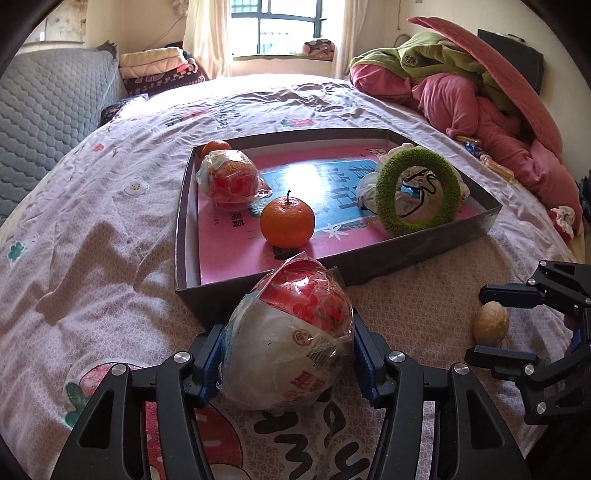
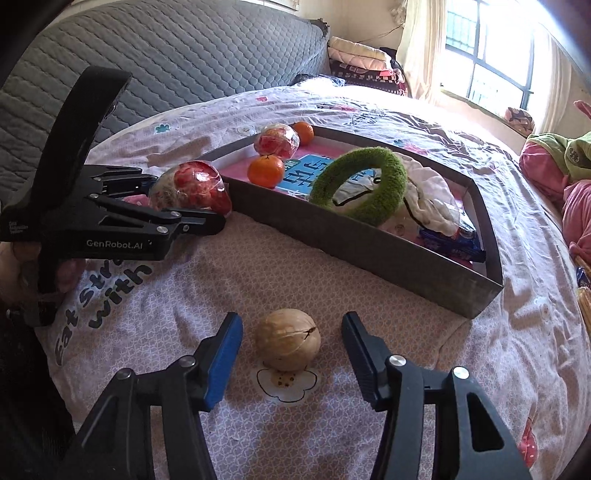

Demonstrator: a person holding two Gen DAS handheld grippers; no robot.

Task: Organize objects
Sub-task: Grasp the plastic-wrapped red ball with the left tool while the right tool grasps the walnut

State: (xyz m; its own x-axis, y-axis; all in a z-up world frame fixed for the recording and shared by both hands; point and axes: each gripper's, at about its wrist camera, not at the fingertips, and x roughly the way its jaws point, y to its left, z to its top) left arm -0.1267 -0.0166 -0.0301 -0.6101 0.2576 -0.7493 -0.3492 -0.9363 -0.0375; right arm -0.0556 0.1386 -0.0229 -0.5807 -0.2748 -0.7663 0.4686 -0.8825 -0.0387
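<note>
While my left claw clamps the wrapped ball on the bed, the tray sits just beyond. My right claw stands open around the walnut, not touching.

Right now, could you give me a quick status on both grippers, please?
Left gripper shut on wrapped ball, just outside box. Right gripper open, straddling walnut, not touching. Nothing in the way.

Bright window glare, soft shadows, fisheye-warped edges
</note>
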